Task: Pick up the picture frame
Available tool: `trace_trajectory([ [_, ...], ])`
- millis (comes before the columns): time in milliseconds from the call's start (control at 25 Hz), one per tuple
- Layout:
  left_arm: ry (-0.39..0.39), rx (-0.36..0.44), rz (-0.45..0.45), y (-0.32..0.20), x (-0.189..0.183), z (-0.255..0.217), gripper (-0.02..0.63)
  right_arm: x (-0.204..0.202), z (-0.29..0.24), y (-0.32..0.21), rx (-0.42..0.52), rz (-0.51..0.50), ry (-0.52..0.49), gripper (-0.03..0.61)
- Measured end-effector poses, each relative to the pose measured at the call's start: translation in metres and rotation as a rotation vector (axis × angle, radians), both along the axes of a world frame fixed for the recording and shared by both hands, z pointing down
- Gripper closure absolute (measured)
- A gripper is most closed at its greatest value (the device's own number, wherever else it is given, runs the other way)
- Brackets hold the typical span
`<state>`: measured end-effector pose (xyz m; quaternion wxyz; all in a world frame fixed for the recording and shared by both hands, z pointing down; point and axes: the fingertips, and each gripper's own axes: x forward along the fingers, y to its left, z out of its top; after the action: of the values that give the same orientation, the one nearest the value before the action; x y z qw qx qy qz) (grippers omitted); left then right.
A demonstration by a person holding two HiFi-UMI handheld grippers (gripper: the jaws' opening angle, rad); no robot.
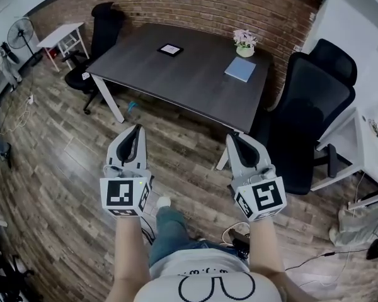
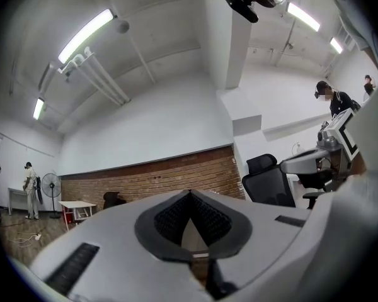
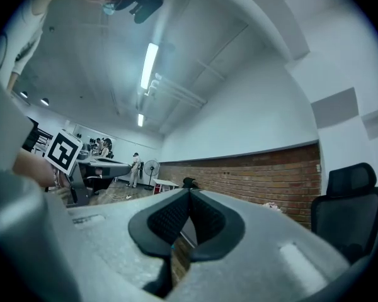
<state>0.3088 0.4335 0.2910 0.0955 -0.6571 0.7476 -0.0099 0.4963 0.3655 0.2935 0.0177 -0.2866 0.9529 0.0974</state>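
Grippers, one in each hand of a standing person, are held out roughly level above the wooden floor (image 1: 63, 187), short of the near edge of a dark tabletop (image 1: 176, 80). The left gripper (image 1: 137, 131) has its jaws pressed fully together with nothing between them. The right gripper (image 1: 233, 138) is likewise closed and empty, and each gripper's own view shows the ribbed pads (image 2: 170, 218) meeting at the tip. The task has not really begun. The picture frame (image 1: 170, 50), dark-edged with a pale centre, lies flat toward the far side of the tabletop, left of its middle, untouched and well apart from both grippers. All of it is left to do: step up to the tabletop, open a gripper, reach across, close on the frame and lift. On the tabletop's right part lies a light blue book (image 1: 240, 69), and beyond it, near the far right corner, stands a small pot of pale flowers (image 1: 244, 43); both are well apart from the frame. A black office chair (image 1: 312, 115) stands just beside the tabletop's right end, and another black chair (image 1: 104, 27) stands at its left end. Nothing appears to block the near side, though the reach across to the frame looks long.
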Motion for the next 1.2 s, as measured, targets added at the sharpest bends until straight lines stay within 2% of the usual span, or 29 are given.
trace_trajectory([
  [240,0.008,0.002,0.013,-0.052,-0.081,0.003,0.615,-0.08,0.003,-0.053,-0.009,0.027,0.002,0.583],
  [520,-0.013,-0.011,0.058,-0.12,-0.187,-0.001,0.615,-0.194,-0.003,-0.115,-0.026,0.055,-0.016,0.583],
  [720,-0.008,-0.027,0.084,-0.162,-0.256,-0.001,0.615,-0.258,-0.001,-0.158,-0.042,0.132,-0.02,0.583],
  [920,0.013,-0.026,0.105,-0.191,-0.299,0.003,0.615,-0.3,0.001,-0.183,-0.054,0.152,-0.005,0.583],
  [1200,0.044,-0.039,0.105,-0.222,-0.34,0.015,0.615,-0.34,0.008,-0.218,-0.08,0.152,0.002,0.583],
])
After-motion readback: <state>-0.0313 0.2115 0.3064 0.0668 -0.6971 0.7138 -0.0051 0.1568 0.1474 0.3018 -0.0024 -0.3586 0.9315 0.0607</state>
